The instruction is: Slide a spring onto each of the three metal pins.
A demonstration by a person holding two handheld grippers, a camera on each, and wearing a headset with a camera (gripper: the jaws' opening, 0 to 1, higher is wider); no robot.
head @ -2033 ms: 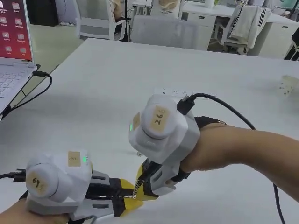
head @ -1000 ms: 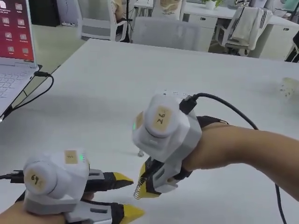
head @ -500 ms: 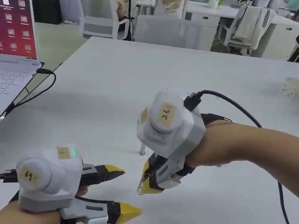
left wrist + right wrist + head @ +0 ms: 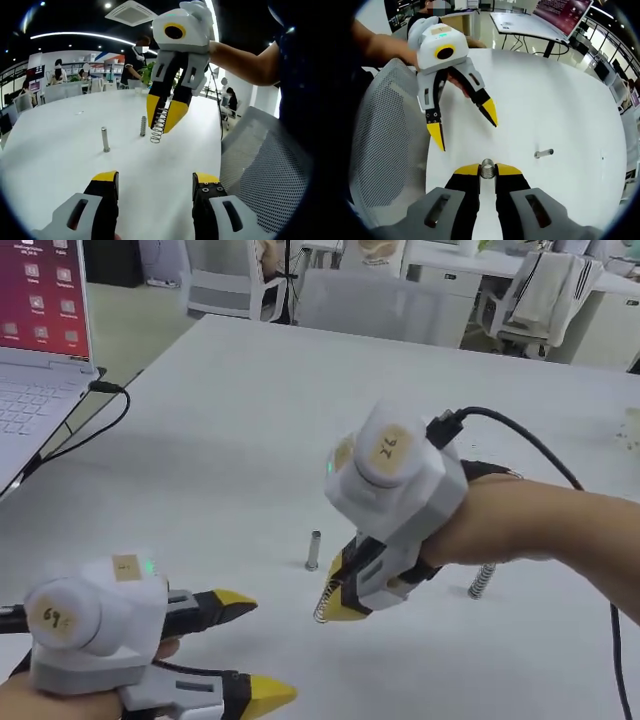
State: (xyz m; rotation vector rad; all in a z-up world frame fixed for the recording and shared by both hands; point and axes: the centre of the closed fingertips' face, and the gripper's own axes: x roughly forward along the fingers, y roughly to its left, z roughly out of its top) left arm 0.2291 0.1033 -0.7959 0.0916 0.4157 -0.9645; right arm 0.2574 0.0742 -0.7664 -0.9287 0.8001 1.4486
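One spring (image 4: 324, 602) clamped between yellow tips of right gripper (image 4: 338, 610), held tilted, free end stuck out below tips, close to tabletop (image 4: 230, 410). Bare upright pin (image 4: 313, 551) seen just beside clamped spring, on its far-left side, not touched. Another spring, second spring (image 4: 482, 580), seen standing on tabletop beyond right wrist; whether pin is inside cannot be told. Jaws of left gripper (image 4: 258, 648) spread wide, nothing held, near-left of pin, apart from clamped spring.
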